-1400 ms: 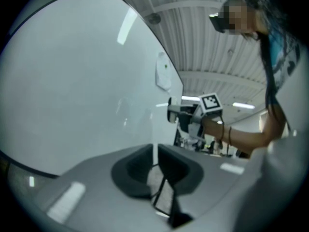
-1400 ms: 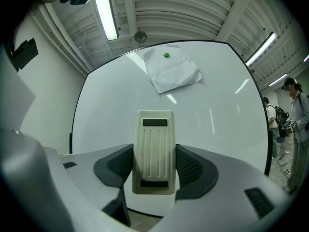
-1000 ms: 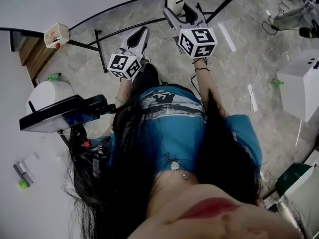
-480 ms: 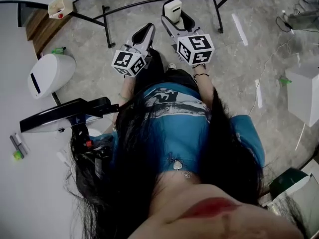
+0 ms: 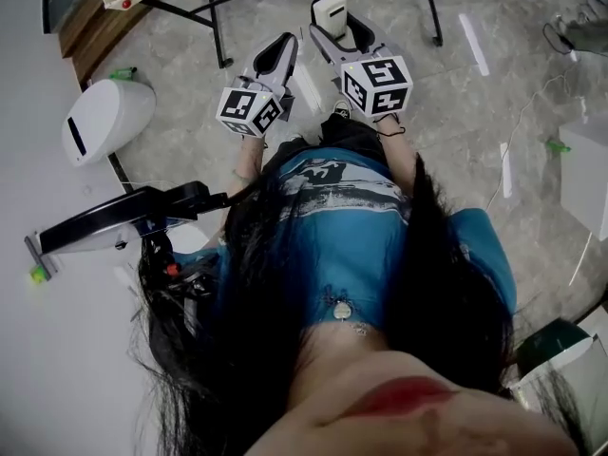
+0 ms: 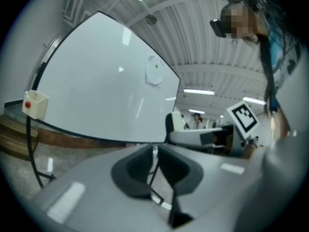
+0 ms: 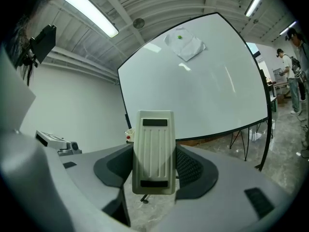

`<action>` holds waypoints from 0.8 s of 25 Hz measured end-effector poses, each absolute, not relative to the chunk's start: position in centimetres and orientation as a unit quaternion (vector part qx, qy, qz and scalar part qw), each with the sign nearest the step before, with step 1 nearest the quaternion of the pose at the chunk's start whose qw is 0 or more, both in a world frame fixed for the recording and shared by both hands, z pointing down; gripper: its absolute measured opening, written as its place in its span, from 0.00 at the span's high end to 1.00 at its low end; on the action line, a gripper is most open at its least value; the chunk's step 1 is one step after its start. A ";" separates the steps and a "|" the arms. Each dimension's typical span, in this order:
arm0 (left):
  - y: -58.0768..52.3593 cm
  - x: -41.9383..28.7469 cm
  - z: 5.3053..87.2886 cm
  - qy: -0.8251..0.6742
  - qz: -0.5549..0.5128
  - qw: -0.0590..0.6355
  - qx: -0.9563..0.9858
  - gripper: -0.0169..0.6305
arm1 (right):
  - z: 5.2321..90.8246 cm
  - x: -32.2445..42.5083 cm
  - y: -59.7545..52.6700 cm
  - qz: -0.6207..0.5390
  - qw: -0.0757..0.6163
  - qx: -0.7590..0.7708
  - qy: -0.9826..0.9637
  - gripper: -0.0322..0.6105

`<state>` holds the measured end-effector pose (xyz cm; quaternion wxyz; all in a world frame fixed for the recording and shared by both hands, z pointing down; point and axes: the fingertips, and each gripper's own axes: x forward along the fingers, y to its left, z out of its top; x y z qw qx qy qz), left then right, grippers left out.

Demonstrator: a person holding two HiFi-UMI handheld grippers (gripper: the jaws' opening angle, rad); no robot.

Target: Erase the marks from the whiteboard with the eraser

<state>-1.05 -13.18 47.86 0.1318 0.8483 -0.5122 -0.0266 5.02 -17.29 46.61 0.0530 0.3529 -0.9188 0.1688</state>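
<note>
Jaws of the right gripper (image 7: pixel 153 172) clamp the eraser (image 7: pixel 153 149) upright, short of the whiteboard (image 7: pixel 203 86) and not touching it; the left gripper (image 6: pixel 155 164), jaws closed on nothing, faces the whiteboard's bottom edge, near a small red-buttoned box (image 6: pixel 35 104) on its frame

Left gripper (image 5: pixel 279 49) slightly farther forward

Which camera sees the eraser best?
The right gripper view: the eraser fills the middle, clamped in the right gripper. The head view shows only its end, small. The left gripper view catches it small, from the side.
</note>
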 end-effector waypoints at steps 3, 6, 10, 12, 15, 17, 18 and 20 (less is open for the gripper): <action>-11.2 -2.7 47.2 -0.521 -0.031 0.126 0.844 0.95 | 46.4 3.1 -15.2 0.168 0.059 0.339 -0.924 0.55; -9.0 -5.3 46.7 -0.536 -0.041 0.123 0.834 0.95 | 46.2 0.5 -13.2 0.168 0.067 0.325 -0.928 0.55; -4.6 -10.3 46.9 -0.555 -0.057 0.119 0.821 0.95 | 46.5 -4.2 -8.9 0.165 0.074 0.310 -0.933 0.55; -2.8 -12.1 47.2 -0.560 -0.062 0.119 0.818 0.95 | 46.7 -6.1 -6.8 0.161 0.081 0.304 -0.936 0.55; 0.1 -13.3 47.0 -0.559 -0.068 0.119 0.818 0.95 | 46.8 -7.7 -3.6 0.162 0.085 0.300 -0.936 0.55; 3.5 -14.3 46.5 -0.556 -0.075 0.115 0.820 0.95 | 46.4 -8.6 -0.2 0.168 0.081 0.304 -0.934 0.55; 5.6 -14.8 46.2 -0.554 -0.078 0.113 0.821 0.95 | 46.1 -8.9 2.0 0.171 0.078 0.307 -0.933 0.55; 9.8 -15.5 45.8 -0.550 -0.085 0.110 0.824 0.95 | 45.8 -9.2 6.0 0.171 0.075 0.316 -0.930 0.55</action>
